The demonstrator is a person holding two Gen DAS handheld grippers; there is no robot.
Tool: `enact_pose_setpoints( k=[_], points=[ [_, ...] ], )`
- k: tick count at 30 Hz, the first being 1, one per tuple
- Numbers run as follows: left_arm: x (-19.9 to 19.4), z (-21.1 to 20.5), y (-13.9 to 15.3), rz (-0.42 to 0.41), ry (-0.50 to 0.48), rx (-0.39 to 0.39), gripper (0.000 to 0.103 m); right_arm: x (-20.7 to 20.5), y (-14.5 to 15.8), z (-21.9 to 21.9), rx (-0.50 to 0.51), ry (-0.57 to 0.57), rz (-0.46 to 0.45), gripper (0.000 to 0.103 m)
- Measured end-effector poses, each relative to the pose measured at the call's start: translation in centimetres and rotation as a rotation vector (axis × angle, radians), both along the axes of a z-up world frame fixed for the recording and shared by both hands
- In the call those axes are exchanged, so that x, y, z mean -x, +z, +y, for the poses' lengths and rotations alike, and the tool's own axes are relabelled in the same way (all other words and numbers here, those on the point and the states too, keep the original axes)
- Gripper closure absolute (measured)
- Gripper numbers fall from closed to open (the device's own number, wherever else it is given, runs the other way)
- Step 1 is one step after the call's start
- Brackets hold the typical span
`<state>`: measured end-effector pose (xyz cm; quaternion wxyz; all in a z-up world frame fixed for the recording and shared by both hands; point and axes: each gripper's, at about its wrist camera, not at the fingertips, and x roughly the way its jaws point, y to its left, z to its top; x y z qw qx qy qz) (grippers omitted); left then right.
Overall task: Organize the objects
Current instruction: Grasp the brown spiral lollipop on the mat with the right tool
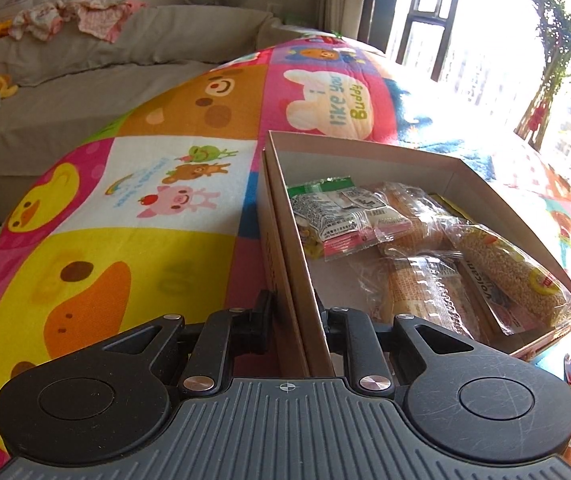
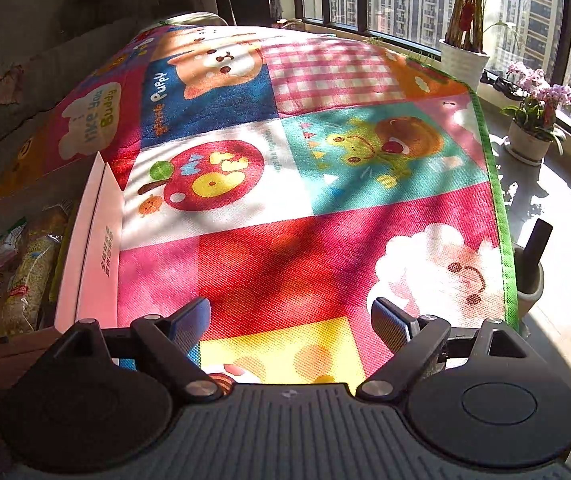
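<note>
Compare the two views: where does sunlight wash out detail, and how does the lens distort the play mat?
Left wrist view: the window is blown out white, bleaching the play mat beside it. Right wrist view: sun and shadow patches dapple the mat, towers outside stay readable. Both: fisheye bulges the mat into a dome.

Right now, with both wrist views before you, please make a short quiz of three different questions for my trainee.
1. True or false: the left claw is shut on the box wall.
2. What lies between the right claw's fingers? A) a snack packet B) only the play mat C) a flower pot
3. Fill in: the snack packets lie inside the ____.

Key: 1 true; 2 B; 3 box.
</note>
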<state>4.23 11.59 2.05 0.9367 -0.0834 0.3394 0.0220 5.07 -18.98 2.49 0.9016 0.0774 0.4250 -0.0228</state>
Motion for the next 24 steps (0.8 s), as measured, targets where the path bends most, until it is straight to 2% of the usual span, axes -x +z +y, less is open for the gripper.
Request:
enact_pose_setpoints(
  k=[3,10,13,14,18,20,24],
  points=[
    [0.0,0.0,0.0,0.002,0.001,-0.002,0.085,0.8,-1.2,0.8,0.020,0.015,-0.006,0.013],
    [0.0,-0.1,0.0,0.002,0.001,-0.002,0.085,1.0,-1.2,4.1,0.064,0.145,-0.030,0.011],
    [0.0,-0.1,0.0,0.001,0.001,-0.002,0.085,1.6,-1.1,5.5,0.122,0.214,-0.056,0.023],
    [0.0,-0.1,0.0,0.001,0.001,-0.002,0.085,2.0,-1.0,5.7,0.116,0.232,-0.066,0.033],
    [-0.1,-0.1,0.0,0.002,0.000,-0.002,0.085,2.7,-0.8,5.5,0.119,0.246,-0.076,0.050],
    [0.0,-0.1,0.0,0.002,0.001,-0.003,0.085,3.3,-0.7,5.4,0.117,0.249,-0.077,0.055],
    [0.0,-0.1,0.0,0.002,0.001,-0.004,0.085,4.7,-0.6,5.3,0.121,0.257,-0.081,0.056]
  ],
)
